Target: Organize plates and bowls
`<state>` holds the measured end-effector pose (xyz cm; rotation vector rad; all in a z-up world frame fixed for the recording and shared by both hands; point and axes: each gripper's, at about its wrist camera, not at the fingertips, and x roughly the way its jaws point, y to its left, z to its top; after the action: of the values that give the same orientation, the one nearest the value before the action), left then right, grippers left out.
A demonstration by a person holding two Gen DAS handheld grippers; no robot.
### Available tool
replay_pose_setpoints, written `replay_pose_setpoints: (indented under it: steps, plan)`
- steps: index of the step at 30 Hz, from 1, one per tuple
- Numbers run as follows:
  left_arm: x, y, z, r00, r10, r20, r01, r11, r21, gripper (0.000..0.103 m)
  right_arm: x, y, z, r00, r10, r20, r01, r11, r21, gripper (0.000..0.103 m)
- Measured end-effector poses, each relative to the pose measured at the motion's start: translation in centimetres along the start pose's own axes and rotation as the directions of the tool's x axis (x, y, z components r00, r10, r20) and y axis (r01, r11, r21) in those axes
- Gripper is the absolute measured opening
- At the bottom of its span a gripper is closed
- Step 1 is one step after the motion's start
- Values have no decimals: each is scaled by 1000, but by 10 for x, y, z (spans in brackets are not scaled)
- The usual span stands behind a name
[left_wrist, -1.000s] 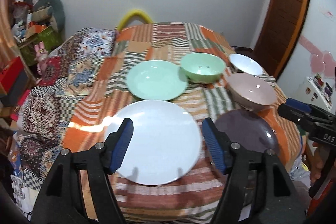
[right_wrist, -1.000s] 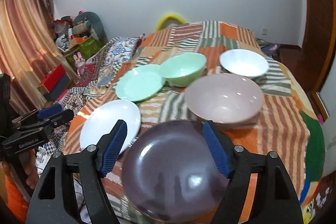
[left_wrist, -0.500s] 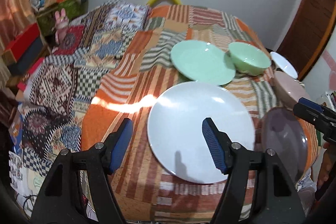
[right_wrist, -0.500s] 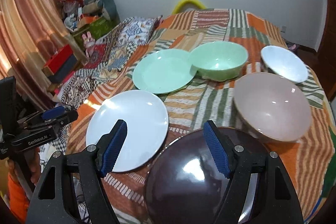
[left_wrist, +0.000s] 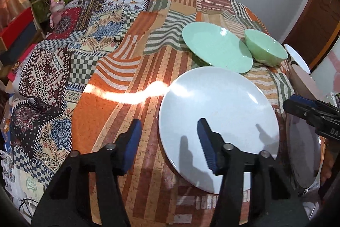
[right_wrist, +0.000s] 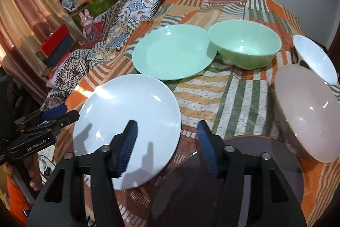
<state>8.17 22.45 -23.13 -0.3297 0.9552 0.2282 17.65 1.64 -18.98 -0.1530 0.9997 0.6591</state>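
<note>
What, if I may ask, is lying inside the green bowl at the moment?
Nothing shows inside the green bowl: its pale inner surface is bare apart from light reflections. Its near wall hides a thin strip of the interior, so that part cannot be checked.

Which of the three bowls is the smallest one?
The white bowl, at the table's far right edge behind the pink bowl; the green bowl is also larger.

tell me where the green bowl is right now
In the right wrist view, the green bowl sits far centre-right on the patchwork cloth, touching the green plate.
</note>
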Motion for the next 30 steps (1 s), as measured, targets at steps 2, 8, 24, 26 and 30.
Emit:
replay_pose_setpoints:
  steps: [2, 8, 24, 26, 30]
  plan:
    - [5, 4, -1, 1000, -5, -12, 5, 1000, -6, 44, 6, 1, 0, 1000, -7, -16, 7, 1000, -5, 41]
    - [14, 10, -5, 999, -29, -37, 28, 999, -19, 27, 23, -1, 1, 997, -20, -71, 19, 1000, -10, 28]
    - [28, 7, -9, 996, -60, -59, 60, 998, 1, 21, 47, -2, 0, 991, -23, -130, 21, 1000, -17, 28]
    - [28, 8, -10, 996, -64, -59, 64, 998, -2, 21, 49, 0, 0, 991, -35, -130, 31, 999, -33, 28]
    - [28, 11, -9, 995, -78, -68, 77, 997, -21, 21, 50, 2, 0, 992, -43, -122, 38, 998, -43, 28]
